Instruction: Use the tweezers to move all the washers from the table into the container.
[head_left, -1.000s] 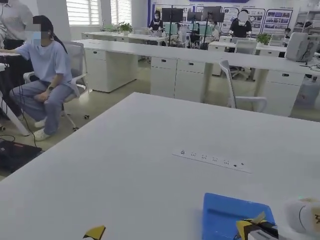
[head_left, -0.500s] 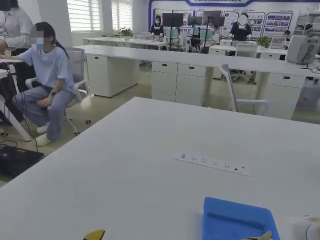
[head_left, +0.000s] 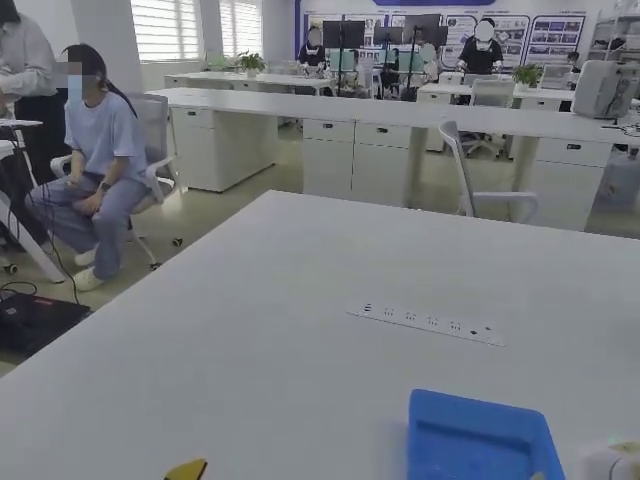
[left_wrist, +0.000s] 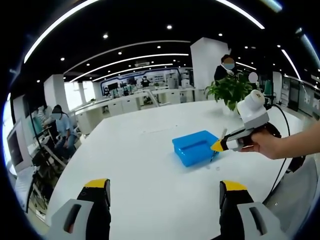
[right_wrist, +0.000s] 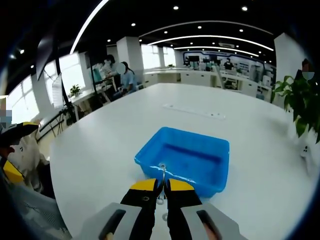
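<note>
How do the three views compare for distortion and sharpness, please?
Head view: little distortion, mildly soft; the container is cut by the bottom edge. Left gripper view: strong fisheye, ceiling light strips bow. Right gripper view: same bowing, tweezers and container sharp.

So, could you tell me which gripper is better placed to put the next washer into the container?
Right. The right gripper is shut on the tweezers, whose tip carries a washer at the near rim of the blue container. The left gripper is open, holding nothing, farther back over the table.
</note>
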